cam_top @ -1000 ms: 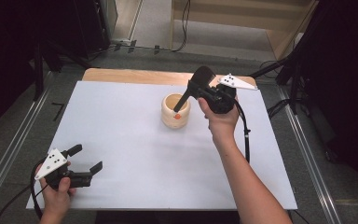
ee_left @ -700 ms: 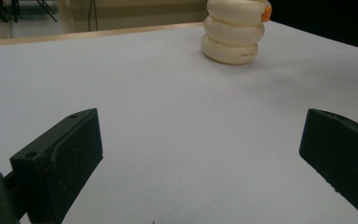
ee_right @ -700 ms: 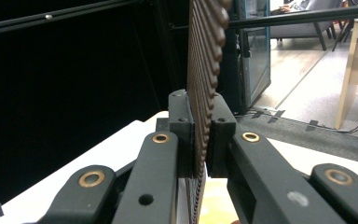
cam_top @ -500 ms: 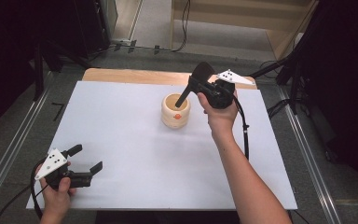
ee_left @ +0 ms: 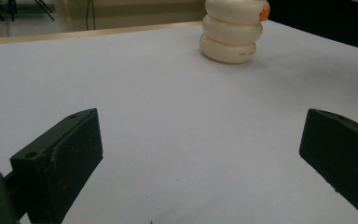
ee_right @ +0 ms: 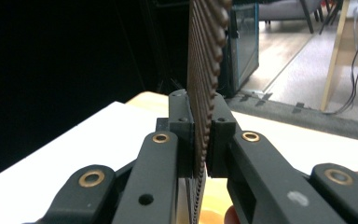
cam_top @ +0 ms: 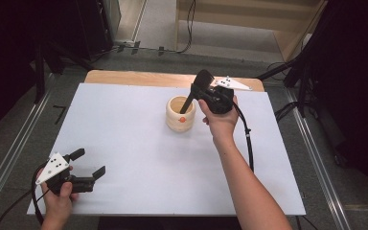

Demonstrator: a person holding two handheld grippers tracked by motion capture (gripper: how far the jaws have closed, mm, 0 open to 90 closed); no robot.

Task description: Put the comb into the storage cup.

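Observation:
A cream ribbed cup with an orange dot stands on the white table top, a little beyond its middle. My right gripper is just right of the cup, shut on a dark flat utensil. The utensil leans with its lower end inside the cup and its wide end up. In the right gripper view the jaws clamp the utensil's ridged brown edge. My left gripper rests open near the front left corner with nothing between its jaws; the cup stands far ahead of it.
The white sheet covers a wooden table whose bare back edge shows behind the cup. The right gripper's cable trails along the forearm. Metal rails run along both sides; dark stands and cables crowd the floor beyond.
The right hand has sunk a little with the utensil, whose lower end now reaches deeper into the cup. The left hand has not moved.

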